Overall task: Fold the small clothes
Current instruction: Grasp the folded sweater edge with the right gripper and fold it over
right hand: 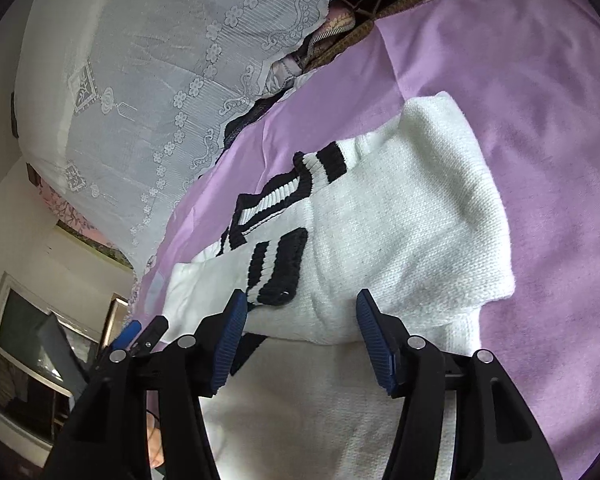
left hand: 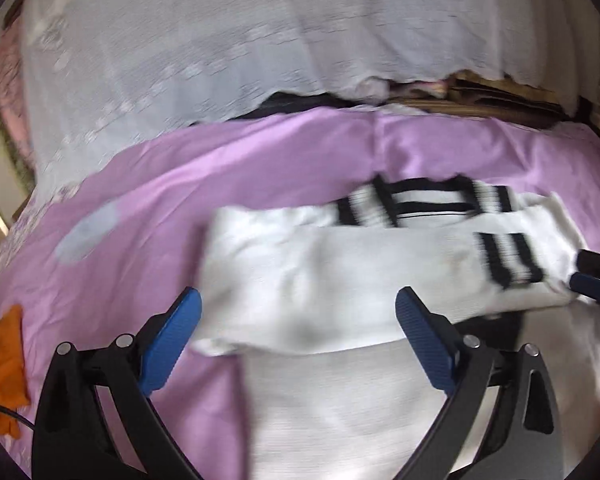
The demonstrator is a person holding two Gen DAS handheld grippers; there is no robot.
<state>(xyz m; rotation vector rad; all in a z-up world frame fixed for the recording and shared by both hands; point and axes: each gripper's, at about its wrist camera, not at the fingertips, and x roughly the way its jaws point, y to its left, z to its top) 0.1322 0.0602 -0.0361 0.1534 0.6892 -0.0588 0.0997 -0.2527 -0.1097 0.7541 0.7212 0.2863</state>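
A small white knit sweater (left hand: 340, 280) with black-striped cuffs and collar lies on a purple sheet (left hand: 220, 168), its sleeves folded across its body. It also shows in the right wrist view (right hand: 400, 216). My left gripper (left hand: 298, 304) is open, its blue pads on either side of the folded sleeve's near edge. My right gripper (right hand: 300, 304) is open just above the striped cuff (right hand: 278, 268); it also shows at the right edge of the left wrist view (left hand: 594, 274). The left gripper's tip shows in the right wrist view (right hand: 140, 334).
A white lace cloth (left hand: 220, 48) covers a pile beyond the sheet, with brown and patterned fabrics (left hand: 480, 92) peeking out under it. An orange cloth (left hand: 2, 364) lies at the left. A window (right hand: 32, 364) and a white wall are at the left.
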